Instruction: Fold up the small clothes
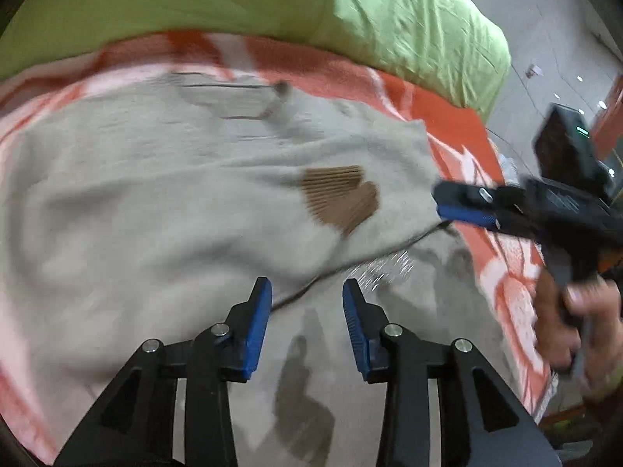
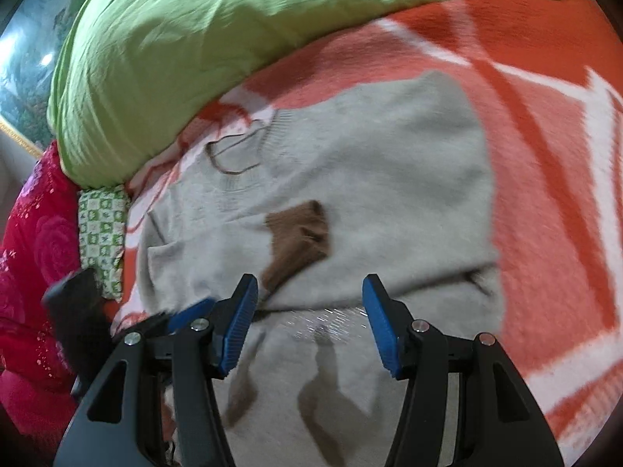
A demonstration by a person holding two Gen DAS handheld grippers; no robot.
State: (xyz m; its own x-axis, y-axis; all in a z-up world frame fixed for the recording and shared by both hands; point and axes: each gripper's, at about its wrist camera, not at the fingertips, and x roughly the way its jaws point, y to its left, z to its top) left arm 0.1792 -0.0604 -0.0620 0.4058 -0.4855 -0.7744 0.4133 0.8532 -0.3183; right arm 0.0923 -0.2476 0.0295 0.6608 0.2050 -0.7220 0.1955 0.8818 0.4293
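Note:
A small grey knitted sweater [image 1: 155, 202] with a brown heart patch [image 1: 342, 198] lies on an orange and white blanket [image 1: 459, 132], one part folded over so its edge crosses the middle. It also shows in the right wrist view [image 2: 381, 194], with the brown patch [image 2: 300, 241]. My left gripper [image 1: 307, 292] is open and empty just above the folded edge. My right gripper [image 2: 309, 292] is open and empty above the same edge. In the left wrist view the right gripper [image 1: 463, 204] comes in from the right side, held by a hand [image 1: 576, 323].
A green quilt [image 1: 311, 4] is piled behind the blanket, also in the right wrist view [image 2: 194, 39]. A red floral cover [image 2: 31, 233] and a green checked pillow [image 2: 101, 233] lie at the left. Grey floor [image 1: 545, 39] shows beyond the bed's right side.

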